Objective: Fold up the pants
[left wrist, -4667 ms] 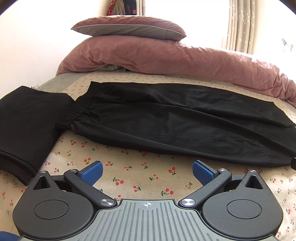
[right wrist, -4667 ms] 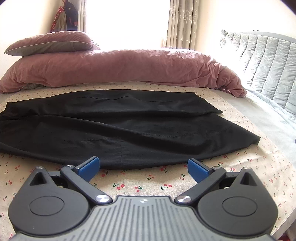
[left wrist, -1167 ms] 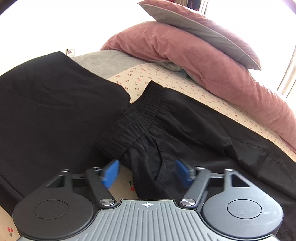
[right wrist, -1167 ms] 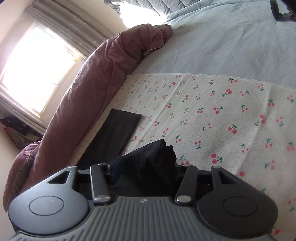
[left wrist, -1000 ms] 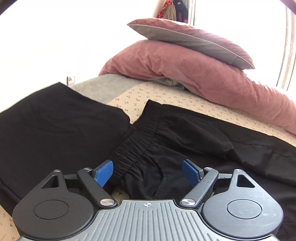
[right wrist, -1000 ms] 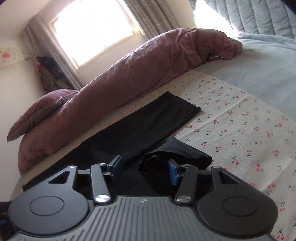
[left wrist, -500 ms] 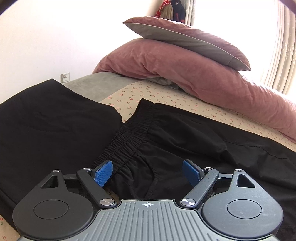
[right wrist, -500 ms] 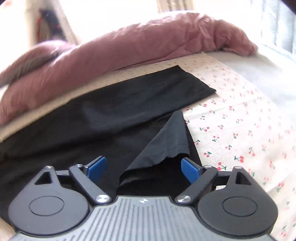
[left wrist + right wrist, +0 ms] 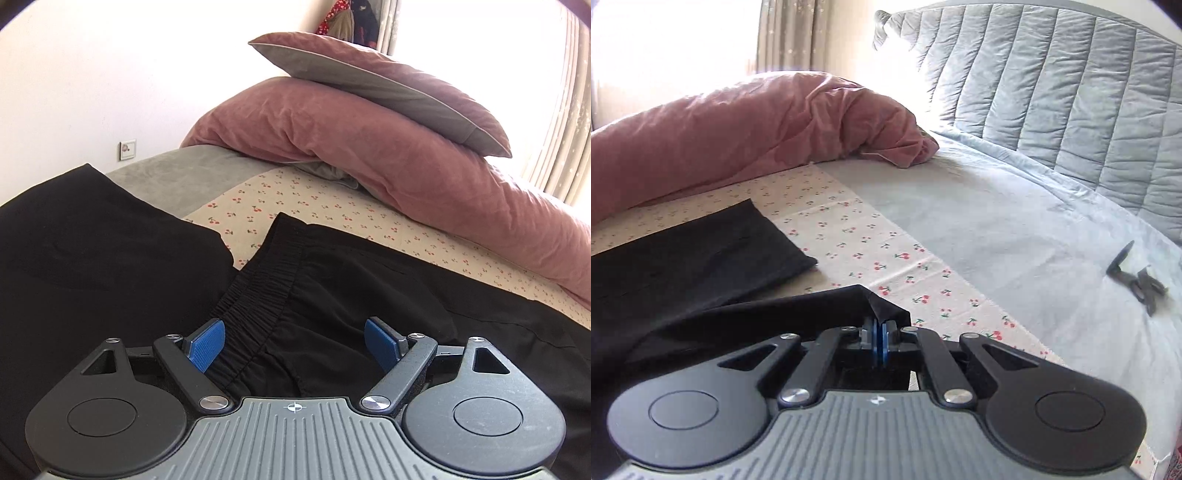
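Black pants (image 9: 369,280) lie spread on a cherry-print sheet (image 9: 288,199). In the left wrist view my left gripper (image 9: 293,345) is open, its blue pads either side of the elastic waistband (image 9: 266,291) at the near corner, not closed on it. In the right wrist view my right gripper (image 9: 878,341) is shut on the hem of the near pant leg (image 9: 820,306) and holds it lifted off the sheet. The far leg (image 9: 701,251) lies flat behind.
Another folded black garment (image 9: 92,258) lies left of the waistband. A pink duvet (image 9: 369,147) with a pillow (image 9: 388,81) runs along the far side. A grey quilt (image 9: 1052,92) and a small black clip (image 9: 1137,280) lie at the right.
My right gripper has closed on the near leg's hem and swung right. My left gripper stays open at the waistband, slightly closer.
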Demonstrator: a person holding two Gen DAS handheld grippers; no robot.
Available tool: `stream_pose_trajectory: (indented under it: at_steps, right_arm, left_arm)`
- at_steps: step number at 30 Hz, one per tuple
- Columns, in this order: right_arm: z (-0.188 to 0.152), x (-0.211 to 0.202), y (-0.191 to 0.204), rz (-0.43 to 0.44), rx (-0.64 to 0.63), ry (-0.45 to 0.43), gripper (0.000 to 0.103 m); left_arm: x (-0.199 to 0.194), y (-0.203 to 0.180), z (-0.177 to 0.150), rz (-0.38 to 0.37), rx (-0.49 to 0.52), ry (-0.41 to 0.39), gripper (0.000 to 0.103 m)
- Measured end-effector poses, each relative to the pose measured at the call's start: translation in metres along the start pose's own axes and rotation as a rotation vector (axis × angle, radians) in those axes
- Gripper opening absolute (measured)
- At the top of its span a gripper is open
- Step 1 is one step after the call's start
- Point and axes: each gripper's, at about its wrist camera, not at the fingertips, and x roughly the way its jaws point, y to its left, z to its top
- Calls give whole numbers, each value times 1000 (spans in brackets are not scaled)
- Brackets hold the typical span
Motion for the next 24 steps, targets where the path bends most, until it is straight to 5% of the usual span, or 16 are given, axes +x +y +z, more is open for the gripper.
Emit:
stream_pose_trajectory:
  at_steps: [4,6,11,17,21,24]
  right_arm:
    - [-4,35,-14,-255,-88,6,14]
    - [-11,41,-31,-253,-102,36,31]
    - [10,61,-33,-221,-67,15,38]
    - [51,64,-25,91,35,33,70]
    - [74,91,2,304,136,112,73]
    - [91,116,36,367,120,165,72]
  left_arm:
    - [19,0,17,-4,-13,33,85]
    - [34,0,29,-10,-20,68,85]
    - [88,-16,71,-14,30,143,85]
    - [174,-36,102,-19,67,267,86]
    - [209,-53,97,17,134,324,86]
    - [220,-67,92,59,187,314,83]
